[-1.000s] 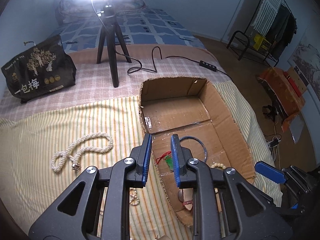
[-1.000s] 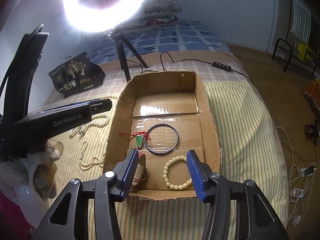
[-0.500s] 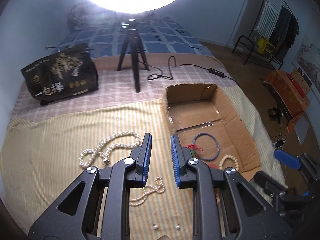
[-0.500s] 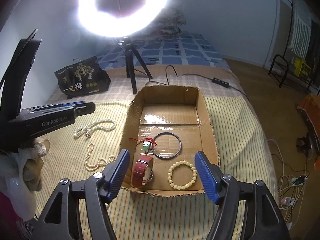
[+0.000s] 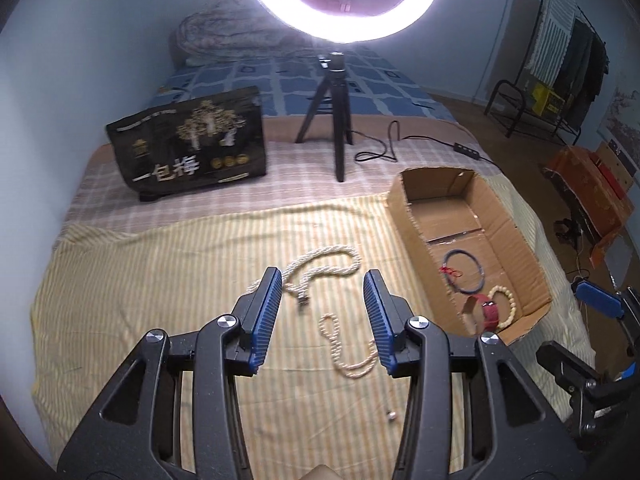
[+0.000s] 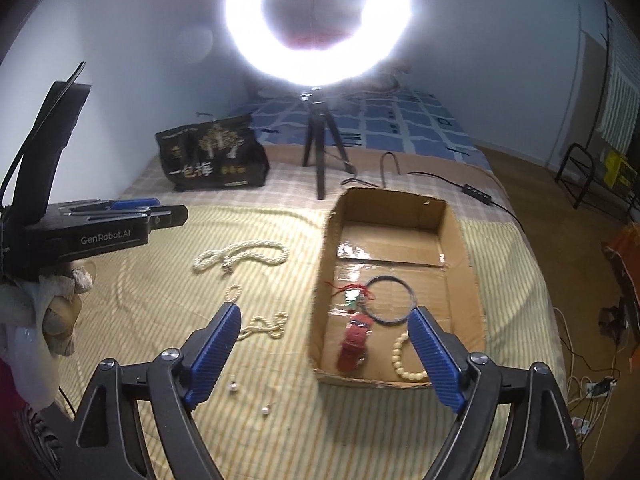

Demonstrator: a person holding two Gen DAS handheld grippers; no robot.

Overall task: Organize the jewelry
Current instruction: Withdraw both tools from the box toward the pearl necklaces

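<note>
My left gripper (image 5: 322, 276) hovers over the striped bedspread with its jaws opening and nothing between them. Below it lie a thick pearl necklace (image 5: 320, 262) and a thin pearl strand (image 5: 344, 356). My right gripper (image 6: 324, 312) hangs above the near end of the cardboard box (image 6: 320, 280), its jaws also opening wide and empty. Inside the box rest a dark bangle (image 6: 390, 300), a red watch (image 6: 354, 346), a cream bead bracelet (image 6: 404, 360) and a green pendant on red string (image 6: 352, 302). Two small pearl earrings (image 6: 233, 388) lie near the bed's front.
A ring light on a tripod (image 5: 336, 136) stands behind the box, its cable and switch (image 5: 464, 148) trailing right. A black printed bag (image 5: 192, 148) sits at the back left. The bed drops off to the floor on the right.
The left gripper has swung left from over the box to above the pearl necklaces, and its jaws have widened. The right gripper has pulled back and up, opening wider, and the red watch now lies in the box.
</note>
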